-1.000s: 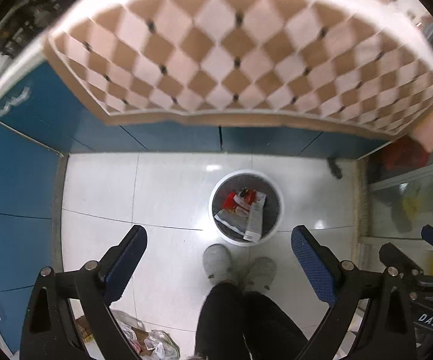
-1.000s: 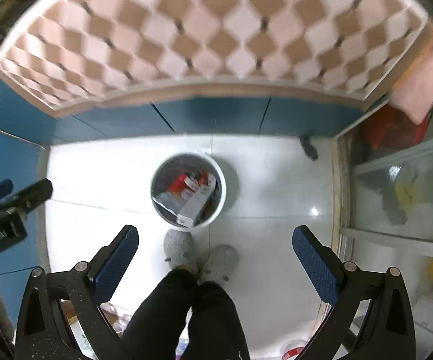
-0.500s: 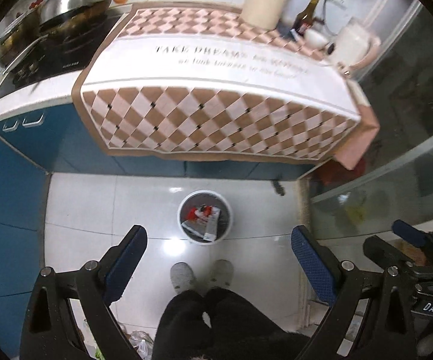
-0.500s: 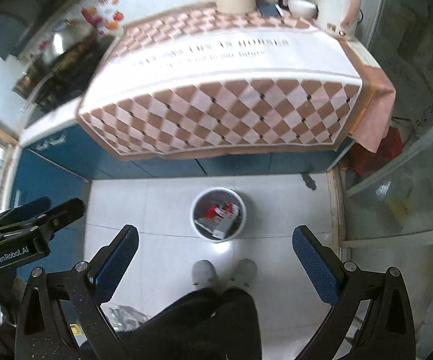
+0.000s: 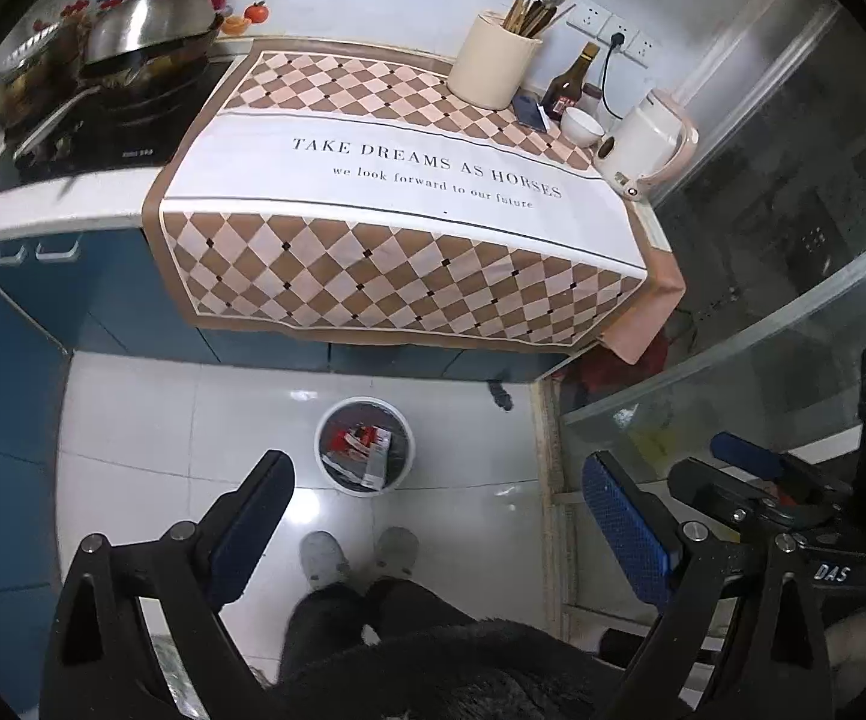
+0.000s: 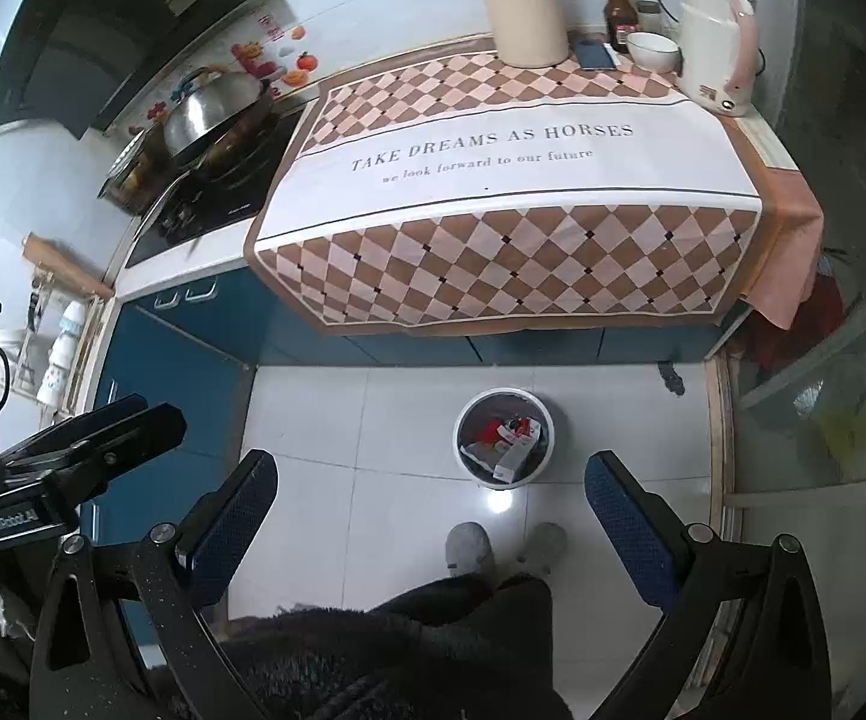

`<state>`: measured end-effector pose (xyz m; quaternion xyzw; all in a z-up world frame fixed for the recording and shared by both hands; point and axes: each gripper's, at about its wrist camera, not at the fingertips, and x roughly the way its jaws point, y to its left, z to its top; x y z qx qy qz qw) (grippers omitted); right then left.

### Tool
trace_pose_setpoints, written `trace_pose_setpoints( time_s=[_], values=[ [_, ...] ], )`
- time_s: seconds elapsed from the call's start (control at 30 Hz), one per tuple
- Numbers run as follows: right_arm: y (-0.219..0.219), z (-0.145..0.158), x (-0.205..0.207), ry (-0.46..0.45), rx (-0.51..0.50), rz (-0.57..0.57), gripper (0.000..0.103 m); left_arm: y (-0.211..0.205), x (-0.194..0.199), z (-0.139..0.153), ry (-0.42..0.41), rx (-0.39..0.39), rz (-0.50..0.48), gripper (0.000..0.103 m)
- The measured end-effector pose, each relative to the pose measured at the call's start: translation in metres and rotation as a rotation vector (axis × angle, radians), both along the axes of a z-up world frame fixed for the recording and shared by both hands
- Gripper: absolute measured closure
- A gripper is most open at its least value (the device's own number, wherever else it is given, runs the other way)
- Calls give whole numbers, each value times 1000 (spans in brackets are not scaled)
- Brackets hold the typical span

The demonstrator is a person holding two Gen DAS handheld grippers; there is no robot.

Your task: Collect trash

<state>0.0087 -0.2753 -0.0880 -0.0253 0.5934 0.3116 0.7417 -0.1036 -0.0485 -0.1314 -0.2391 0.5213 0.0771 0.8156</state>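
Holding both up high: left hand-held gripper (image 5: pixel 436 516) and right hand-held gripper (image 6: pixel 433 510), spread wide, pinching nothing. Trash (image 5: pixel 360 450) sitting in the bin (image 5: pixel 336 420) on the floor. Probably finishing; next, checking the worktop (image 5: pixel 408 192).

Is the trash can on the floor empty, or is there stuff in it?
Not empty. The trash can stands upright with no lid, and red and white wrappers lie inside.
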Motion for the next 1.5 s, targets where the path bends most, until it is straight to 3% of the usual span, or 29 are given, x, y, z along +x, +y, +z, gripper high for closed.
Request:
trace_pose_setpoints(
  time_s=[0.17,0.23,1.5],
  values=[
    [-2,-2,-1,13,10,14,0,-1,-6,1,-14,-20,21,5],
    [-2,-4,0,14,11,22,0,-1,-8,1,-20,-27,31,0],
    [-5,-13,-13,97,36,65,0,-13,-25,0,-1,-38,2,0]
  ],
)
